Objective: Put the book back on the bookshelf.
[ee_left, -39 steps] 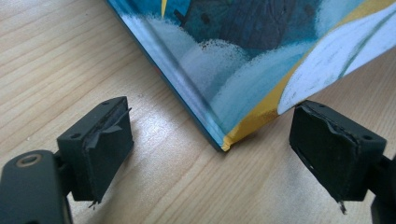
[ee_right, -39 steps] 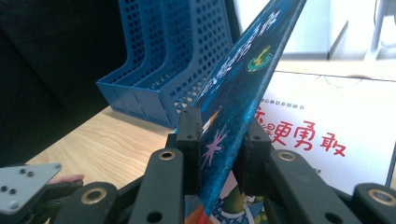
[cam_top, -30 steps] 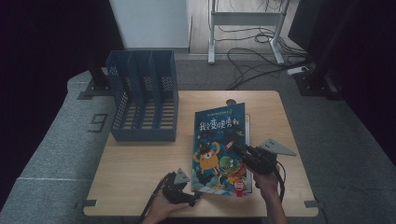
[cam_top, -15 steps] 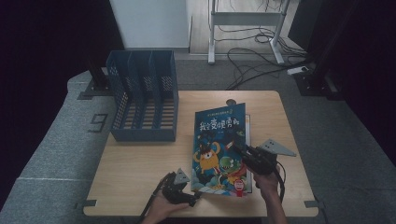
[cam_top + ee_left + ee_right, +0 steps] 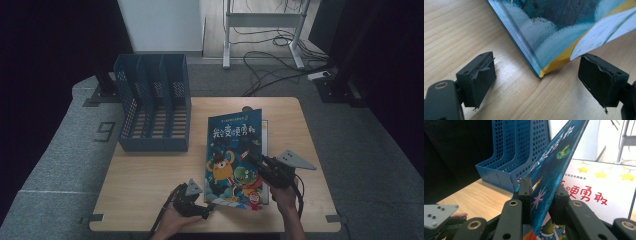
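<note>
**Gripping the picture book: right jaws clamped, left jaws spread**

Holding the front cover of the blue picture book point(image 5: 234, 155), the right gripper point(image 5: 254, 161) comes in from the table's near right edge, the hand point(image 5: 286, 196) behind it and the grey plate on top pointing right. In the right gripper view we see its two black jaws pressed onto the lifted cover point(image 5: 551, 170), one pad on each face, with the cover raised at a slant off the page beneath.

The left gripper point(image 5: 202, 210) lies low at the near edge, pointing right toward the book's near left corner point(image 5: 541, 74). We find its jaws spread wide, one on either side of that corner, neither pad touching it.

We note large Chinese characters on the cover, and red ones on the white page under it point(image 5: 596, 195); a round red seal sits at the book's near right corner.

The book lies right of centre on the wooden table point(image 5: 150, 175), with the blue file rack point(image 5: 152, 102) well apart at the far left.
</note>
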A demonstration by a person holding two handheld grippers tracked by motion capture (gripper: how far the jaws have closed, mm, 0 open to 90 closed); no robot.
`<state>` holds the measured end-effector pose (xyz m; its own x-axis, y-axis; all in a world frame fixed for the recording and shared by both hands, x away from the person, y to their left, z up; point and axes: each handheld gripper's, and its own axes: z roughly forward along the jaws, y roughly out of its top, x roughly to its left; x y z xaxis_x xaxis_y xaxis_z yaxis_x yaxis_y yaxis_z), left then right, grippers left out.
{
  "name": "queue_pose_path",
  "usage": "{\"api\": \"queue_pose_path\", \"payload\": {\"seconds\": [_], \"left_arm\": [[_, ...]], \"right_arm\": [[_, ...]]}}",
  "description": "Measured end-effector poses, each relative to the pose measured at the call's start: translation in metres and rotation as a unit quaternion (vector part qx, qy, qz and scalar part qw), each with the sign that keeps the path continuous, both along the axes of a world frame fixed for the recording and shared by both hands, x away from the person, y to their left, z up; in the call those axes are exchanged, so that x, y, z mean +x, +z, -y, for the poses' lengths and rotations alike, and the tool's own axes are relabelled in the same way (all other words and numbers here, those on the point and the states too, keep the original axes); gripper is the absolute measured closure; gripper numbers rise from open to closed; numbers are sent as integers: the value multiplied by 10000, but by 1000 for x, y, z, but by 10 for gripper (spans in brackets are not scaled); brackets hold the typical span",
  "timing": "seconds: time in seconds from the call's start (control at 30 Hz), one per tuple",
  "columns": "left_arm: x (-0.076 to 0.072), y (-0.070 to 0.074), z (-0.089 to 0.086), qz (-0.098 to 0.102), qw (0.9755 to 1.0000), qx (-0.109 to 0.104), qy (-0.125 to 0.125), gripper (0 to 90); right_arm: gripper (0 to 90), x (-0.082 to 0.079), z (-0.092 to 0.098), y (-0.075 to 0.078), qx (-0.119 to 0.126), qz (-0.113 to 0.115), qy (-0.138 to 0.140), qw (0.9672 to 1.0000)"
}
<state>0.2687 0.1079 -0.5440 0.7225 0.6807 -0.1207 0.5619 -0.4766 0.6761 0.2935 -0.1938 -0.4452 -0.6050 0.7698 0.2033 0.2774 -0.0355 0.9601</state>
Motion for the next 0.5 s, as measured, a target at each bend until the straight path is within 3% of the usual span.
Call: {"api": "queue_pose_path", "payload": {"seconds": [0.2, 0.5], "left_arm": [[7, 1, -1, -35, 10000, 38, 34, 139], [5, 2, 0, -73, 9999, 52, 58, 145]], "right_arm": [[739, -8, -9, 5, -35, 409, 79, 9991], [740, -6, -6, 3, -13, 384, 102, 9992]]}}
